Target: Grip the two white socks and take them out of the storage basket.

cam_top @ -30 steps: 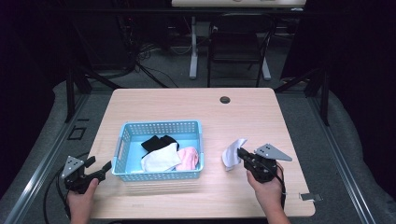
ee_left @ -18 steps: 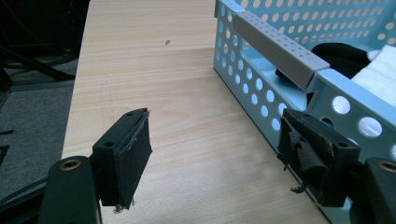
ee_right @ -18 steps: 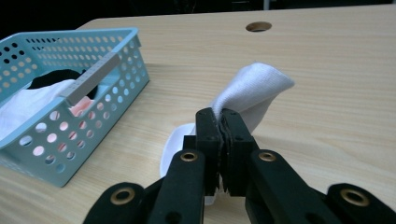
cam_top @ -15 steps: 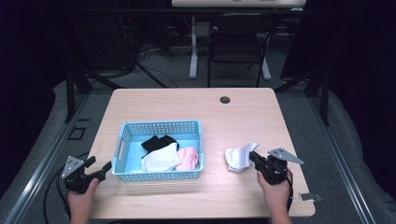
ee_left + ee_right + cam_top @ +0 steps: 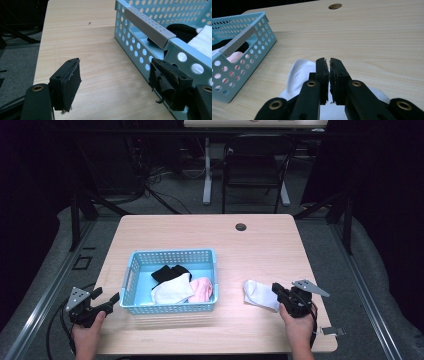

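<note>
Daylight shows between the jaws of my right claw [image 5: 329,61]: a thin slit, no more, since they have just been easing open, and I see no cloth caught between the pads. Under them and just behind the tips lies the white sock [image 5: 299,72], flat on the table [image 5: 200,230], well to the right of the basket [image 5: 172,254] and near the front edge. From above, the claw sits touching or just over the sock's right end; I cannot tell which. I judge that I am taking socks out of the basket and laying them on the tabletop, and that this one is as good as set down, with only the letting go to finish. Three pieces remain in the basket: a black piece [image 5: 167,271] toward the back, a white piece [image 5: 172,292] in front of it, and a pink piece [image 5: 202,289] beside that one on the right. So the larger share of the work is left. My left claw [image 5: 114,62] stands wide open with nothing in it, at the basket's left end, one jaw close against the perforated wall, perhaps ready to steady it. Nothing blocks the way between sock and basket; the bare wood runs clear there. Farther off, a round cable hole [image 5: 241,227] sits near the table's far edge, and beyond the table a chair [image 5: 255,165] stands on the dark floor.
</note>
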{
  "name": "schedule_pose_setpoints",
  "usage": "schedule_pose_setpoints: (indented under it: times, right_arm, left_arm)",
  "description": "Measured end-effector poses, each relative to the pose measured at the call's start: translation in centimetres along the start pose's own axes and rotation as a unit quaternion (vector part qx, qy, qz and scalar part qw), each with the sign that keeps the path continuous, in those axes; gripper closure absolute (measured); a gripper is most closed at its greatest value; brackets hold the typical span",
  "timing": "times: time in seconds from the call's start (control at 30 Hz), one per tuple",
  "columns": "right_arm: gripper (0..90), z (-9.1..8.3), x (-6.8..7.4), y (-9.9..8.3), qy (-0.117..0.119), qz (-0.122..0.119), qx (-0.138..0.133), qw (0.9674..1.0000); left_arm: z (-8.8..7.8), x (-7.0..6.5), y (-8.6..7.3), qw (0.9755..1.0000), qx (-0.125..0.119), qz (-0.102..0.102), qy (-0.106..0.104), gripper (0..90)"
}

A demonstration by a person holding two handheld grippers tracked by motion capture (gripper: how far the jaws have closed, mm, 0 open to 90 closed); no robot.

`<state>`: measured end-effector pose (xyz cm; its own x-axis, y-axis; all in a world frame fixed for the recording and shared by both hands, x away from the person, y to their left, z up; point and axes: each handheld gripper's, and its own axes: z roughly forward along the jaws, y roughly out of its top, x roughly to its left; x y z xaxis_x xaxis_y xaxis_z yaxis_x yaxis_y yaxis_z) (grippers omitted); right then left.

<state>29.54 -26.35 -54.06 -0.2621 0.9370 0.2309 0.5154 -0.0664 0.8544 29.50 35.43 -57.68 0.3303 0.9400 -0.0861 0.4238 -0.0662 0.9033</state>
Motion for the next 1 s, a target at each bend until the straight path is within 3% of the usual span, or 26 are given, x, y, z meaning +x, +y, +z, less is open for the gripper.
schedule_pose_setpoints:
  times: [0.17,0.33,0.47,0.63,0.8,1.0]
  right_arm:
    - [64.8,0.2,0.0,-0.1,-0.003,-0.002,-0.001,1.0000]
    - [49.5,0.6,0.5,-0.3,-0.032,-0.035,0.002,0.9988]
    - [48.1,0.7,1.1,-0.2,-0.051,-0.061,-0.012,0.9967]
    - [45.3,0.8,2.1,0.6,-0.031,-0.074,0.003,0.9968]
    - [43.8,0.7,3.6,2.2,-0.007,-0.063,0.024,0.9977]
    - [36.1,0.4,6.2,4.7,0.008,-0.093,0.028,0.9952]
  left_arm:
    - [0.0,0.0,0.0,1.0000,0.000,0.000,0.000,25.2]
    - [0.0,0.0,0.0,1.0000,-0.001,0.000,0.001,25.2]
    - [-0.1,0.0,0.0,1.0000,0.000,0.000,0.000,25.2]
    - [0.0,0.1,0.0,1.0000,-0.001,-0.001,0.000,25.2]
    - [-0.1,0.1,0.0,1.0000,0.000,-0.002,0.001,25.2]
    - [0.0,0.1,0.0,1.0000,-0.001,-0.002,0.000,25.2]
